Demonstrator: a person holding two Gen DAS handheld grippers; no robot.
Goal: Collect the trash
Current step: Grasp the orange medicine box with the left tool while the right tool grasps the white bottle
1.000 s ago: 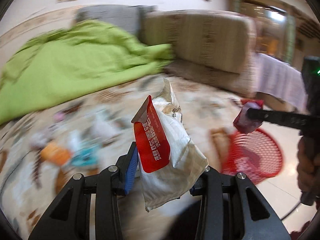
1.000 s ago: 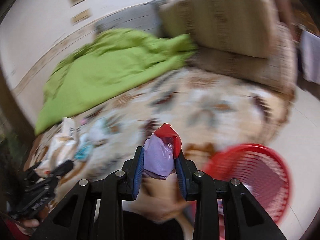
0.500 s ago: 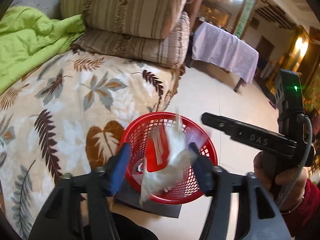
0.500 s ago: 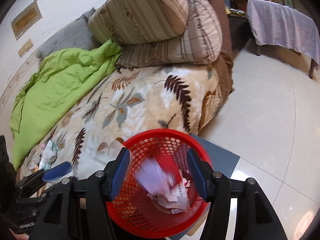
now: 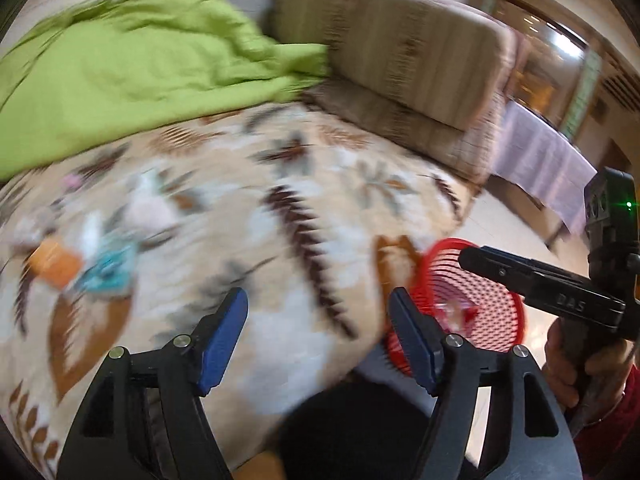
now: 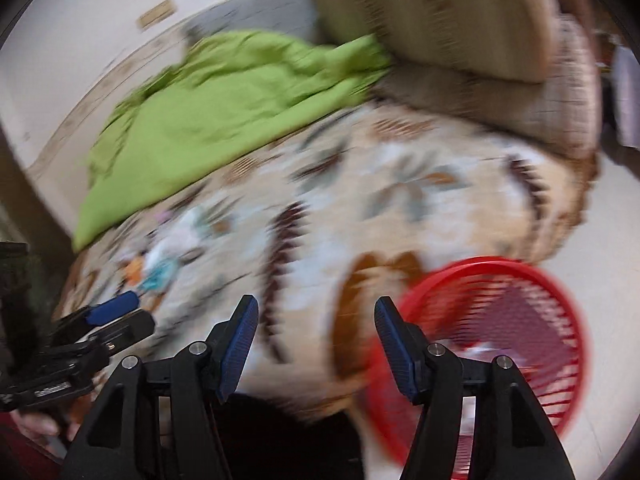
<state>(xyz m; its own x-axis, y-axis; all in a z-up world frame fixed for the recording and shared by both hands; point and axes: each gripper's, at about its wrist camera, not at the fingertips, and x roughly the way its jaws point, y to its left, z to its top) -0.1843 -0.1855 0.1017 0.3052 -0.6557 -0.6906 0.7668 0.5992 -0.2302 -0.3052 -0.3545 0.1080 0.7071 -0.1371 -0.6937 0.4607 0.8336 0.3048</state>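
Both views are blurred by motion. My left gripper (image 5: 318,320) is open and empty over the leaf-patterned bedspread (image 5: 280,208). My right gripper (image 6: 316,328) is open and empty too, above the bed's edge. The red mesh basket (image 5: 492,304) stands on the floor by the bed, to the right of both grippers (image 6: 520,320), with pale and red wrappers inside. Several pieces of trash lie far left on the bedspread: an orange packet (image 5: 54,262), a teal wrapper (image 5: 110,270) and white paper (image 5: 148,208). The right gripper's body (image 5: 560,296) shows at right in the left wrist view.
A green blanket (image 5: 132,64) covers the far part of the bed. Striped cushions (image 5: 400,48) are stacked at its right end. A cloth-covered table (image 5: 540,168) stands beyond on the tiled floor. A hand (image 5: 592,364) with a red sleeve holds the right gripper.
Both grippers let go of their wrappers over the red basket and stand open. They have swung left, back toward the bed and the trash on it.
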